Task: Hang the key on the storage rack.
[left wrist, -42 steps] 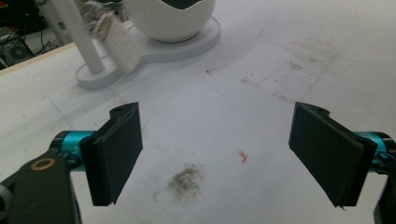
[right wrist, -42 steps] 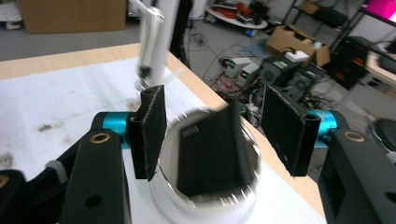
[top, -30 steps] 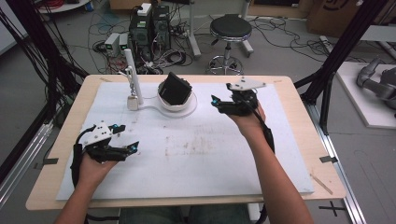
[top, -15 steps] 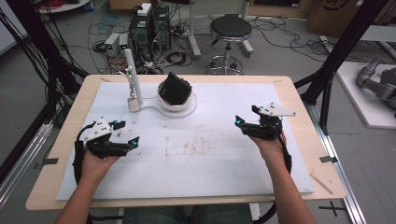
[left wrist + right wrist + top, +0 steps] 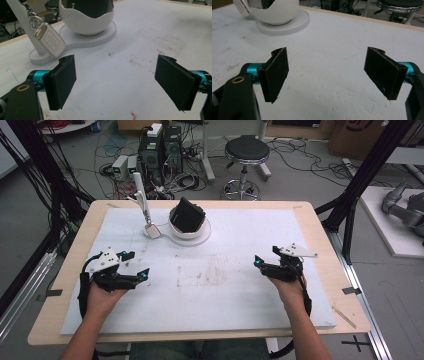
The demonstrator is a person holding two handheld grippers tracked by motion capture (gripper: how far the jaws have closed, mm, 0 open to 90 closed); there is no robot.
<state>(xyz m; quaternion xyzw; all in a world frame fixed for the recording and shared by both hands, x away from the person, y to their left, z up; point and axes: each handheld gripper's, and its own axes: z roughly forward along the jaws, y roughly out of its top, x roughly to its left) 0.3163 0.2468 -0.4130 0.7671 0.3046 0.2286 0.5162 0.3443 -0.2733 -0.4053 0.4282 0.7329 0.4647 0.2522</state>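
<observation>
Both the left gripper (image 5: 131, 266) and right gripper (image 5: 266, 262) are wide open and empty, and the small car key (image 5: 50, 43) hanging far left looks light, hard and slippery, best pinched across its flat sides.

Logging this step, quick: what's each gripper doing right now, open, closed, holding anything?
Left gripper: open, jaws wide apart, holding nothing, over the white mat.
Right gripper: open, jaws wide apart, holding nothing.

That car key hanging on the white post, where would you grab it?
I'd pinch the car key across its two flat faces, low on the body, coming from the open table side with the left tool, whose jaws stand open. It dangles from a ring against the white post, so the post blocks the far side.
</observation>
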